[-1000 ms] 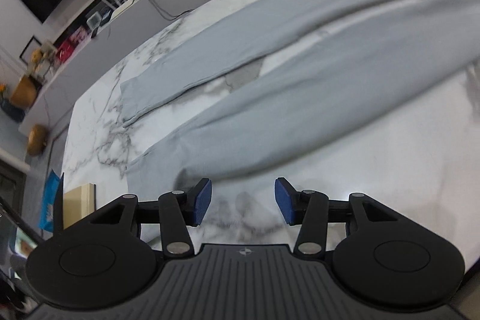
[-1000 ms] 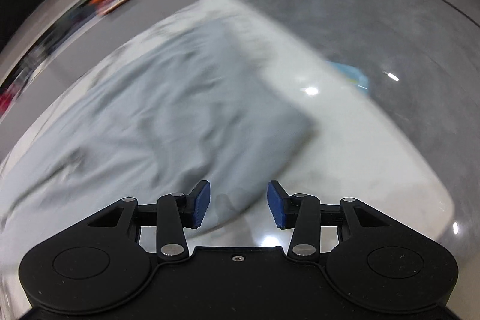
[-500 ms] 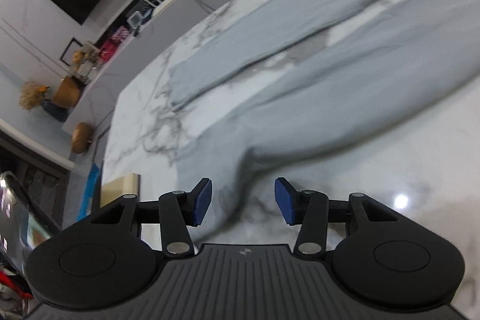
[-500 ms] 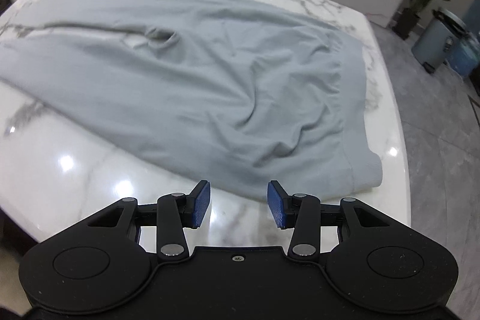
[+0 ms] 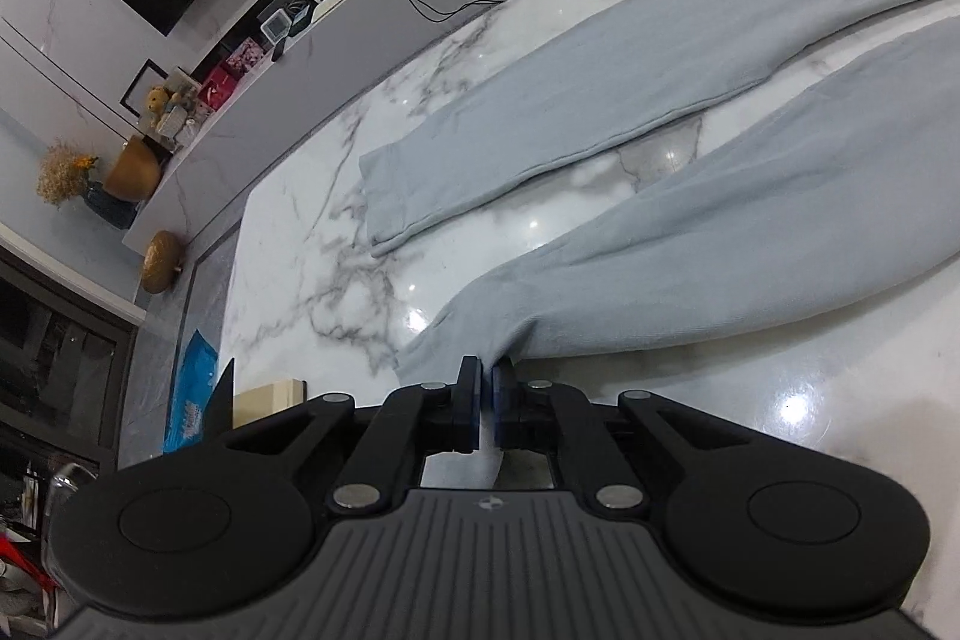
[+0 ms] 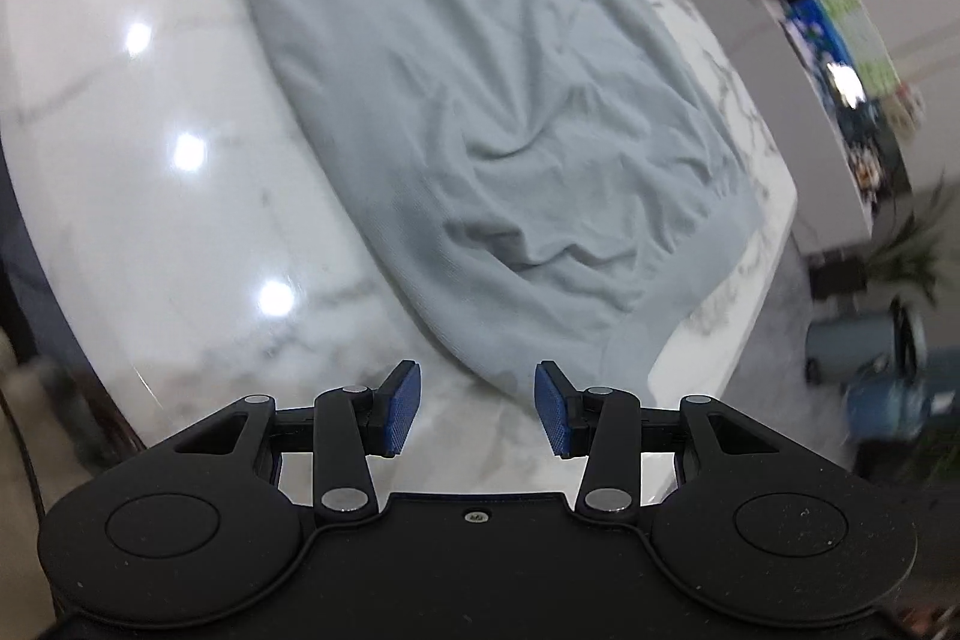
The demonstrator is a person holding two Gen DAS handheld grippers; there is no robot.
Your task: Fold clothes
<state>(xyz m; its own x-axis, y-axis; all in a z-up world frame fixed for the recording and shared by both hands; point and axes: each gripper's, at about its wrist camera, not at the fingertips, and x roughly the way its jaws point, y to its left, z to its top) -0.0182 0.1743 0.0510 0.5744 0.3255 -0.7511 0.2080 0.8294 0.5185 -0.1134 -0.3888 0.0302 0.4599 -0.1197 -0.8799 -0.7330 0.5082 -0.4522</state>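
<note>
Grey trousers [image 5: 750, 232] lie flat on the white marble table [image 5: 312, 220], their two legs running off to the upper right. My left gripper [image 5: 485, 376] is shut on the cuff of the near leg, and the cloth bunches into the jaws. The far leg [image 5: 570, 112] lies untouched with its cuff to the left. In the right wrist view the wrinkled waist end of the trousers [image 6: 510, 190] stretches up the table [image 6: 150, 220]. My right gripper [image 6: 477, 406] hovers at the waist's near corner. Its jaws are closing, with the cloth's tip just between the fingertips and the pads not pressing it.
A long grey counter [image 5: 360, 16] behind the table carries boxes, a router and a trailing cable. On the floor to the left lie a blue packet [image 5: 192, 394] and a wooden box [image 5: 267, 397]. A potted plant [image 6: 912, 250] and a bin [image 6: 852, 346] stand beyond the table's right edge.
The left jaws have shut on the near leg's cuff after sliding toward it. The right gripper has rolled, so the waist now runs up the picture, and it sits closer to the waist corner.
</note>
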